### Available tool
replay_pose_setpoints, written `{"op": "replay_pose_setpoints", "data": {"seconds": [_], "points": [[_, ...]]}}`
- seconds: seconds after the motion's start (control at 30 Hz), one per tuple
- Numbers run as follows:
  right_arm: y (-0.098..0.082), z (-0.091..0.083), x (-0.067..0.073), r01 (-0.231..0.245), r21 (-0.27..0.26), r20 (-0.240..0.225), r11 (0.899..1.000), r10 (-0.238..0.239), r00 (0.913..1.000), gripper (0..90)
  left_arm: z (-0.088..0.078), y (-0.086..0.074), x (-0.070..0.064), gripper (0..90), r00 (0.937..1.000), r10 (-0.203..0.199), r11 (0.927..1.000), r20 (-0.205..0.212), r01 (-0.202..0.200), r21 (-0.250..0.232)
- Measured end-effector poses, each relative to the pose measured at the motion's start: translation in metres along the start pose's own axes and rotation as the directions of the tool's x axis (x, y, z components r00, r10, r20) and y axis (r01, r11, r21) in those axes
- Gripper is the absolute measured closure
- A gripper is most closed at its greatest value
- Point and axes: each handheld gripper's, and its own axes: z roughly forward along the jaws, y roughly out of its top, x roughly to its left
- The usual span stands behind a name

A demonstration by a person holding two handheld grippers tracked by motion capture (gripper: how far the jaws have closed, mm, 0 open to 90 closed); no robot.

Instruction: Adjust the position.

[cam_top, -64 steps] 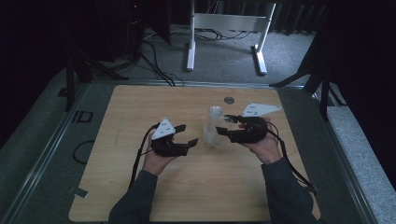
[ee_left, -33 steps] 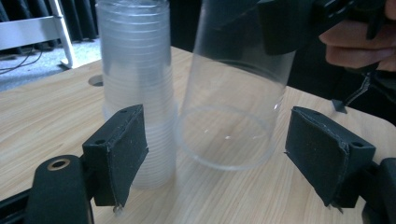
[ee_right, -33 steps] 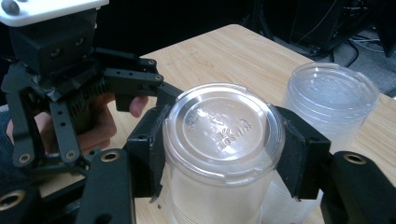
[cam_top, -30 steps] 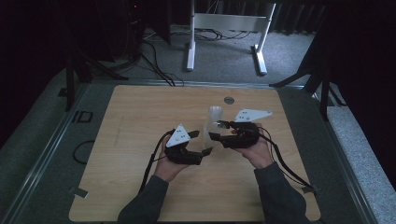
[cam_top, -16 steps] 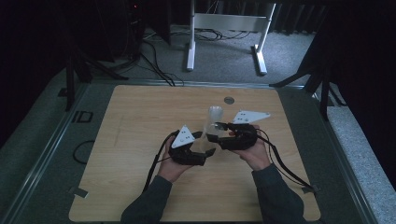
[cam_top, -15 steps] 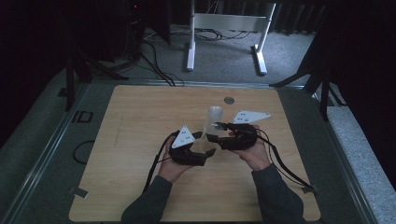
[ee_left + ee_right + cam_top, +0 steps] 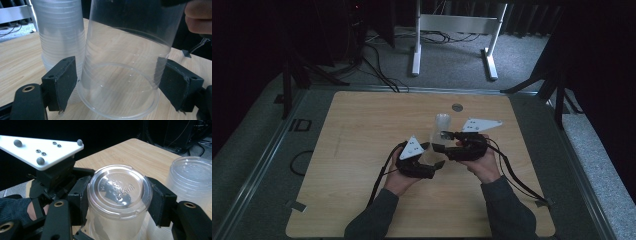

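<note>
In the high view, the left gripper (image 7: 436, 156) and the right gripper (image 7: 438, 141) meet near the middle of the wooden table (image 7: 362, 125), each one in a hand of the person, and between them stands a clear plastic cup (image 7: 435, 146) upside down. Just behind it a stack of clear cups (image 7: 442, 121) stands on the table, and a small dark disc (image 7: 457, 107) lies farther back. In the left gripper view, the two black pads (image 7: 63, 81) stand on both sides of the wide rim of the upturned cup (image 7: 122, 75), which rests on the table; the jaws have just been opening, the left pad is clearly away from the wall, and the right pad is at the wall, but I cannot tell if it touches. The stack (image 7: 60, 37) is just beside the cup, on its left. In the right gripper view, the right gripper (image 7: 120, 203) is pinching the cup (image 7: 118, 195) near its closed bottom, which faces up. The left gripper (image 7: 53, 173) with its white plate is behind, and the stack (image 7: 190, 175) is at the right.
</note>
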Motion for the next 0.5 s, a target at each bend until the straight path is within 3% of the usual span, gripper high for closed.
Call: {"op": "replay_pose_setpoints", "data": {"seconds": [0.5], "points": [[-0.0006, 0.0015, -0.0001, -0.005, -0.002, -0.010, 1.000, 0.005, 0.9999, 41.2, -0.0037, 0.0016, -0.0013, 19.0, 0.9997, 0.017, 0.9994, -0.015, -0.018, -0.030]]}}
